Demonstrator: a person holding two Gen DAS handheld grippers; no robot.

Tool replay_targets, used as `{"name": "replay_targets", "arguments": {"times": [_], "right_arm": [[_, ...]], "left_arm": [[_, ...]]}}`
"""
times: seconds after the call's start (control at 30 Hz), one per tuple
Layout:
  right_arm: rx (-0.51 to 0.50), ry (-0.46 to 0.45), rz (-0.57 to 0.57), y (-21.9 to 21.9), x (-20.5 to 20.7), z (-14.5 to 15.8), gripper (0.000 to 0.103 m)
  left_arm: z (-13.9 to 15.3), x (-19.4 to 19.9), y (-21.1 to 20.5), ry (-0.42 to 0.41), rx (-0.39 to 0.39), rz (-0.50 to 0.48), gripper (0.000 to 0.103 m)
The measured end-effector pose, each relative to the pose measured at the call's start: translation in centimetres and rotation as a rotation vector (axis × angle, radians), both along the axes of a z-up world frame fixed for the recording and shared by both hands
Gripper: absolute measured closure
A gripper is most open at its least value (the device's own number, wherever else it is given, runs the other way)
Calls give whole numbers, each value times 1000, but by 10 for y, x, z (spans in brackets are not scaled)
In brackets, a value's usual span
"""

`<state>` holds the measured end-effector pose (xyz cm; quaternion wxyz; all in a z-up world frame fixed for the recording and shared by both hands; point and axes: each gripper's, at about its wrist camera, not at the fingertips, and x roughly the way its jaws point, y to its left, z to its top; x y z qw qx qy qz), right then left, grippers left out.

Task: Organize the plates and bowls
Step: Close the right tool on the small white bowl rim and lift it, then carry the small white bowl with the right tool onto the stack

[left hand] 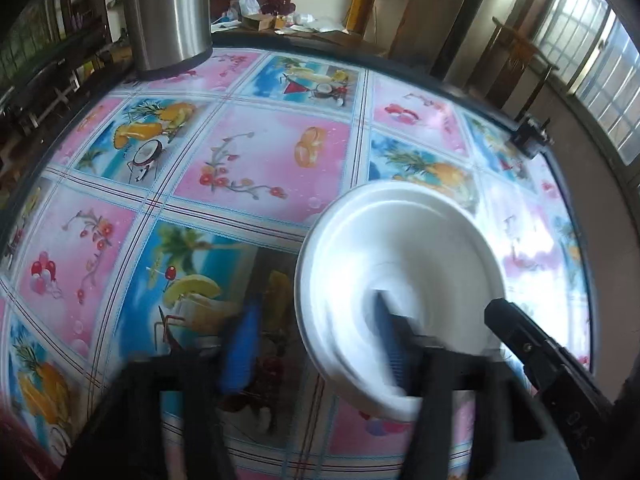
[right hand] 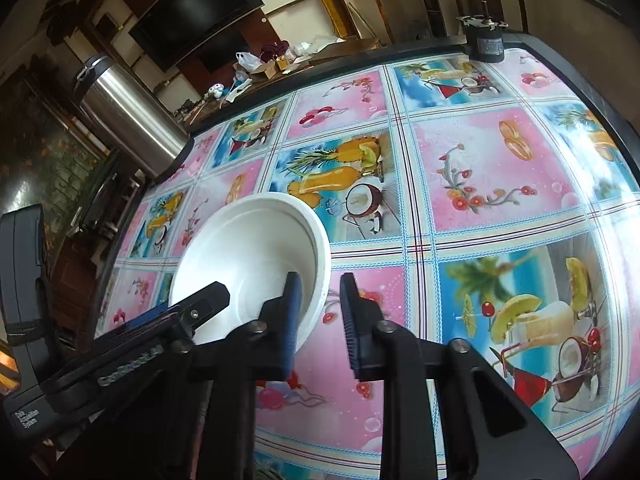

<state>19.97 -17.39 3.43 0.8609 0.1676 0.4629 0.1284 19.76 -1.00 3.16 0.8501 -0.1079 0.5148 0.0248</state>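
Atop fruit-print tablecloth (right hand: 460,160), white bowl (right hand: 256,240).

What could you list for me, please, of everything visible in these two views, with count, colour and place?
bowl: one, white, on the tablecloth near the table's left edge in the right wrist view
tablecloth: one, pink and blue fruit-print squares, covering the table
steel canister: one, silver, at the far corner of the table
black device: one, at the far table edge
television: one, black, off, on the back wall
right tongs: blue pads, open, one pad inside the bowl's rim, one outside
left tongs: blue pads, open, blurred, one pad over the bowl
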Motion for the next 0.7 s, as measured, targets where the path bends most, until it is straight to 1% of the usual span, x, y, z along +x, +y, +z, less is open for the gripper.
{"name": "replay_targets", "arguments": {"times": [0.03, 0.07, 0.13, 0.33, 0.57, 0.7], "right_arm": [[1, -3, 2, 0, 0, -1, 87], [1, -9, 3, 0, -1, 0, 87], [-7, -16, 6, 0, -4, 1, 87], [-15, -20, 8, -2, -23, 8, 88], [-30, -51, 23, 2, -68, 30, 88], [-13, -49, 32, 4, -94, 33, 88]], "left_arm": [[-3, 1, 1, 17, -19, -10, 86], [-7, 2, 0, 34, -36, -18, 86], [-6, -1, -1, 20, -17, -17, 87], [6, -17, -4, 7, -16, -32, 88], [26, -61, -5, -13, 2, -51, 88], [32, -87, -3, -25, 28, -61, 87]]}}
